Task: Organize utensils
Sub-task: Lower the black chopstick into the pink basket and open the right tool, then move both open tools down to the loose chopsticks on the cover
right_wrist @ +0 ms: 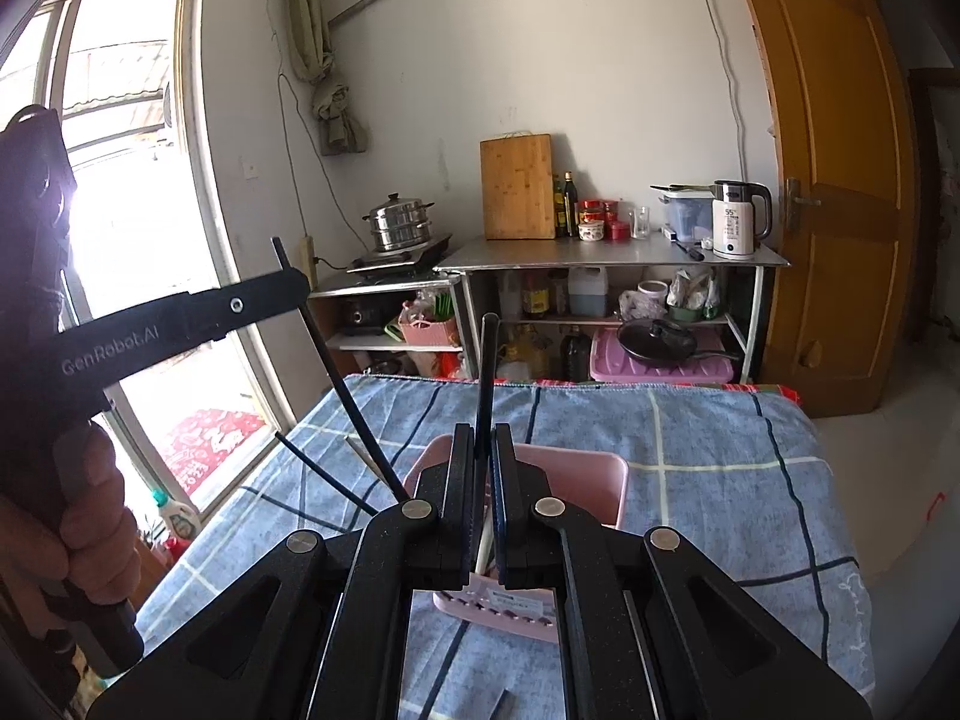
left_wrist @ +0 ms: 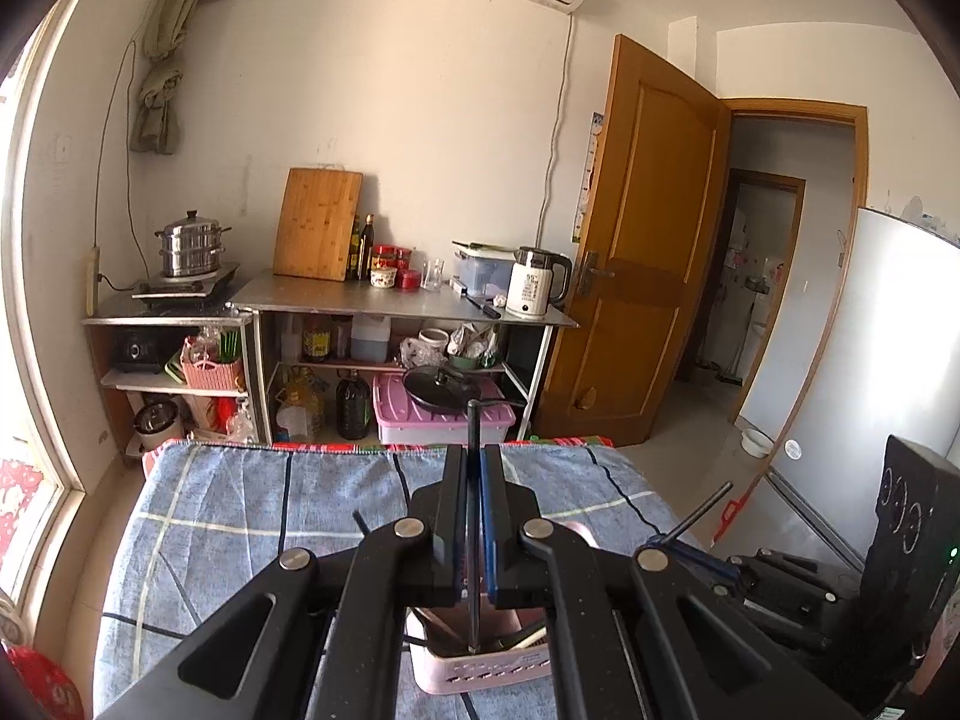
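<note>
Left wrist view: the left gripper (left_wrist: pixel 473 456) has its jaws drawn together on a thin black chopstick (left_wrist: pixel 472 426), which stands upright between the pads, its top poking out at 12 o'clock and its lower end reaching down into a pink holder (left_wrist: pixel 480 669) below the jaws. Other dark utensil ends lean inside the holder; what they are cannot be told. The holder sits on a blue checked cloth (left_wrist: pixel 252 510). At 3 o'clock the right gripper (left_wrist: pixel 666 543) comes in from the edge, clamped on a second black stick (left_wrist: pixel 702 510) that slants up toward 1 o'clock. Beyond the cloth, at 12 o'clock, stand a steel table (left_wrist: pixel 396 300) and a kettle (left_wrist: pixel 537 282).

Right wrist view: the right gripper (right_wrist: pixel 483 450) is closed on a black stick (right_wrist: pixel 487 372), which rises out of the jaws toward 12 o'clock. Just under and beyond the jaws lies the pink holder (right_wrist: pixel 576 474) on the cloth (right_wrist: pixel 720 456). At 9 o'clock a hand (right_wrist: pixel 78 516) grips the handle of the left gripper (right_wrist: pixel 297 288), whose tip holds the chopstick (right_wrist: pixel 342 384); that stick runs down toward 5 o'clock, to the holder's near left corner. Another thin black stick (right_wrist: pixel 318 468) slants beside it, its lower end hidden behind the right gripper. A white stick (right_wrist: pixel 486 546) shows in the gap below the jaws.
</note>
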The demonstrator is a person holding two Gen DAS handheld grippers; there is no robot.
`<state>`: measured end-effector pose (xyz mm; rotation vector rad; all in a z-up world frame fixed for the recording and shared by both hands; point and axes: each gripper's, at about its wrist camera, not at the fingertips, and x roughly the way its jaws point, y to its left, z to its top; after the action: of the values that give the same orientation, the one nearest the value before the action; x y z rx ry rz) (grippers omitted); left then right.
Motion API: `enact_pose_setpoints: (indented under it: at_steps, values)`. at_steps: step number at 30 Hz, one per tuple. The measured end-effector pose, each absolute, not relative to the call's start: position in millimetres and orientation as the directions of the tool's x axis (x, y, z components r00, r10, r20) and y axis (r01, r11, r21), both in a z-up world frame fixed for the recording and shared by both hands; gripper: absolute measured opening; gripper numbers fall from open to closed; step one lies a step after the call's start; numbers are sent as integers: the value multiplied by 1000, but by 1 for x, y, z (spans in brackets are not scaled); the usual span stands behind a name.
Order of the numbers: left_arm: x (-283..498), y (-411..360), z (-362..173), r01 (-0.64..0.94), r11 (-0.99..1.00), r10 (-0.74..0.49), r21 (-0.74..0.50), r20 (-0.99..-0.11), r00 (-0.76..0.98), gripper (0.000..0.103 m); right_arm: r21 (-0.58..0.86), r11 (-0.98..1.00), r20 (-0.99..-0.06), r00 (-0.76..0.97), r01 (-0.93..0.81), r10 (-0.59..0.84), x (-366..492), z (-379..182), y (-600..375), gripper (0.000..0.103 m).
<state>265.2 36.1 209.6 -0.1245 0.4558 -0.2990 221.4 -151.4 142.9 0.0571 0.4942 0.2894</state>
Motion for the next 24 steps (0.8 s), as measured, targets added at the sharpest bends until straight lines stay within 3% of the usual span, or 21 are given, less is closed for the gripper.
enact_pose_setpoints:
  at_steps: [11,15,19,24]
  values:
    - [262,35,150,249,947,-322,-205,-547,773,4,134,950,-526,792,-282,309,216,123,-151,7]
    - [250,37,148,244,947,-320,-208,-540,779,5,131,949,-506,804,-286,312,203,131,-158,13]
    - [230,42,150,232,950,-309,-210,-515,800,16,148,950,-484,818,-273,311,184,136,-170,13]
    - [195,49,145,219,953,-295,-208,-491,820,21,175,954,-493,817,-243,299,157,126,-186,13]
